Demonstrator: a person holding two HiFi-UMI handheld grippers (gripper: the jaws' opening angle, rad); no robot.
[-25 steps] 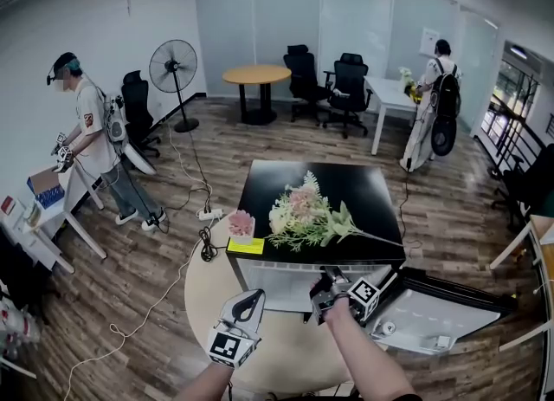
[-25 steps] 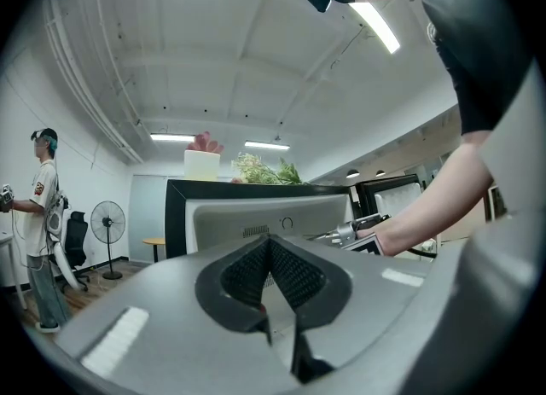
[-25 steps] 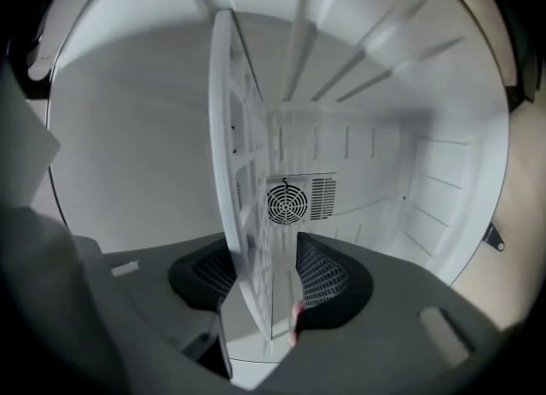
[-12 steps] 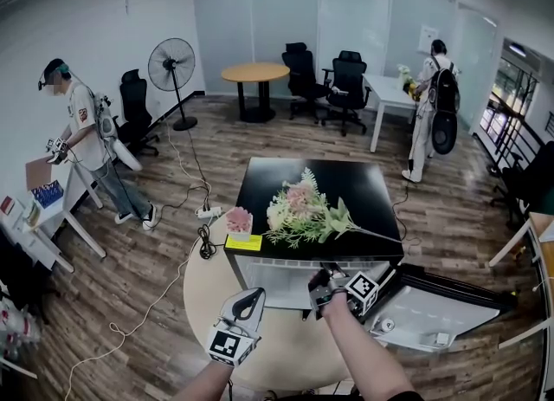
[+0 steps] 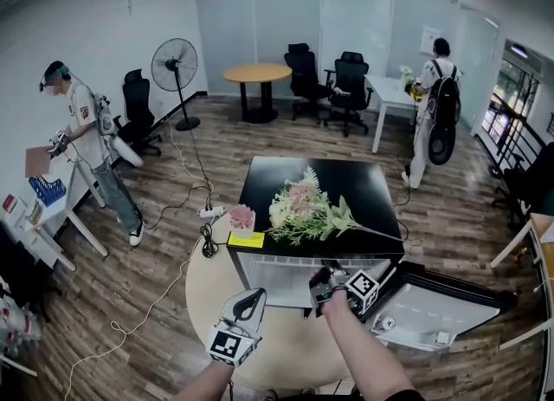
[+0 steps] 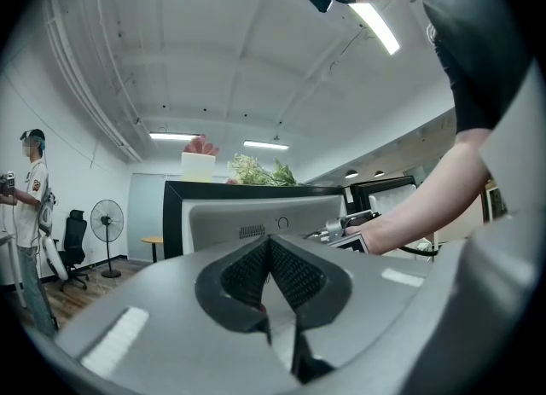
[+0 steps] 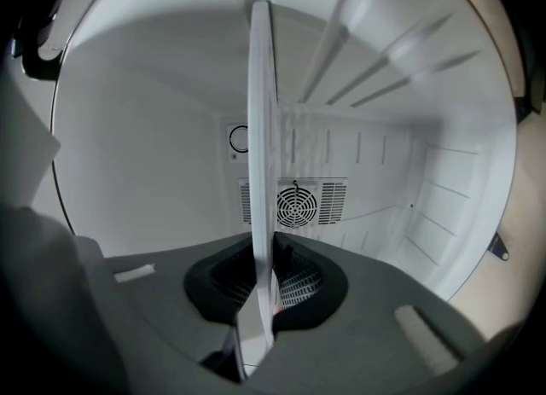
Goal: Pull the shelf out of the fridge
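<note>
Holding left gripper (image 5: 251, 297) (image 6: 269, 244) over worktop's (image 5: 203, 304) near edge, jaws closed on nothing. Fridge (image 5: 346, 184) at worktop's far edge, door (image 5: 433, 313) open to the right. Reaching right gripper (image 5: 318, 290) (image 7: 264, 287) into fridge, jaws clamped on front edge of shelf (image 7: 260, 129), inside the cavity, not pulled out.

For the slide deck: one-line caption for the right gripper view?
Right gripper, jaws shut on the edge of the white shelf, inside the fridge, fan vent at the back.

R tongs (image 5: 322, 288) at open fridge (image 5: 363, 191) front; L tongs (image 5: 249, 299) over table (image 5: 290, 352)
</note>
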